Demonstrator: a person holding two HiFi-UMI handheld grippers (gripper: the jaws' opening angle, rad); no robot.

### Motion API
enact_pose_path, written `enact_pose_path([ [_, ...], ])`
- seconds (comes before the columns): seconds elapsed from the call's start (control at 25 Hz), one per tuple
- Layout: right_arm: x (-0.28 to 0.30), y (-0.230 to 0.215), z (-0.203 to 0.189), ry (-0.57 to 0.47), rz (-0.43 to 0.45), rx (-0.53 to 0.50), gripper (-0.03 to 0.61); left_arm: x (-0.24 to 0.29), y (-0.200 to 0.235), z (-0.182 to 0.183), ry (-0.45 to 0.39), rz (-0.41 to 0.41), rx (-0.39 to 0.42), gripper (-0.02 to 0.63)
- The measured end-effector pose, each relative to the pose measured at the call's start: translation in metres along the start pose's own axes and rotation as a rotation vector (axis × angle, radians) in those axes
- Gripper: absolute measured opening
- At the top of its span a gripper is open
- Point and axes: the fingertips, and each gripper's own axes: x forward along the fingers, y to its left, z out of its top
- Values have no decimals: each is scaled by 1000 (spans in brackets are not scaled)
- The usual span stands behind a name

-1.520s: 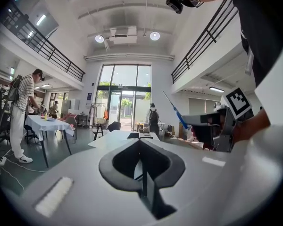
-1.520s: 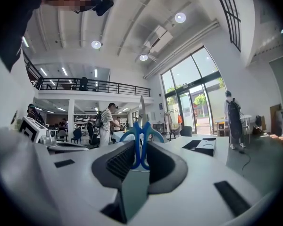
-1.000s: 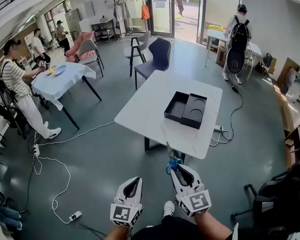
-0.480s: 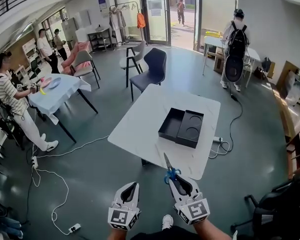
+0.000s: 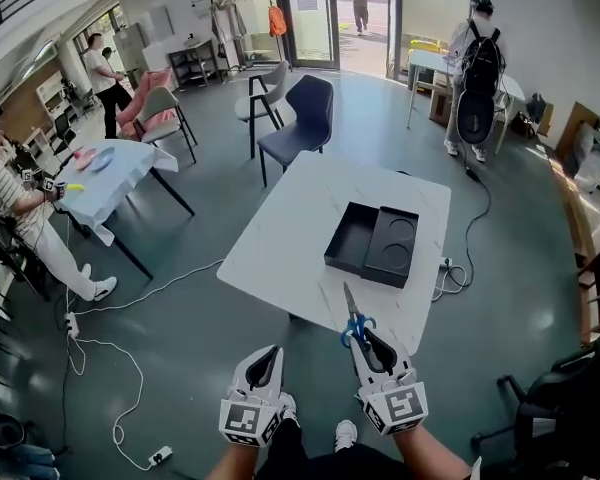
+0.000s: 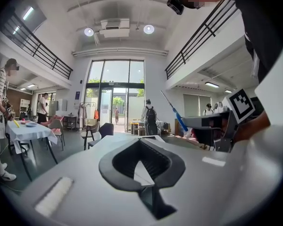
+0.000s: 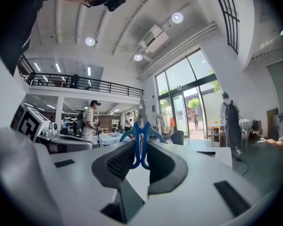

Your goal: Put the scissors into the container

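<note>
Right claw (image 5: pixel 365 341) clamped on blue-handled steel scissors (image 5: pixel 353 318) at the finger loops, blades shut and pointing up and ahead; carried in the air just short of the near edge of the white tabletop (image 5: pixel 280 238), touching nothing else; seen along the right jaws, both plastic loops (image 7: pixel 140 142) pinched side by side between the ribbed pads, jaws standing part-way apart round them

Left claw (image 5: pixel 264 360) alongside, jaws drawn together at the tips, nothing between them

Black two-compartment container (image 5: pixel 372 244) flat on the far right part of the tabletop, well apart from the scissors; one rectangular well, one with a round recess, both apparently bare

Probably light and fully stiff, so no sag or flex to allow for; hardly fragile, though pointed at the tip, so worth keeping clear of the container's wall on the way in; smooth rounded plastic likely slippery against the pads, and free to swivel, since the long blades reach well ahead of the grip and act as a lever

Best taken as now, squarely across both loops, which also keeps the blades shut; failing that, nearer the pivot for better balance; lower blade-first and level into the rectangular well before letting go
</note>
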Motion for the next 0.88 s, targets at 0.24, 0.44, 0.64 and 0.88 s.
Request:
enact_pose_path([
  [0.24,36,-7,3,19,-114,-3,86,29,26,1,-3,-104,11,8],
  [0.44,66,-11,6,25,-168,-5,86,52,46,4,-3,-170,14,8],
  [0.64,91,-5,7,38,-206,-2,86,65,65,6,-10,-239,9,8],
  [0.88,117,2,5,46,-277,-6,86,76,94,16,-31,-301,10,8],
])
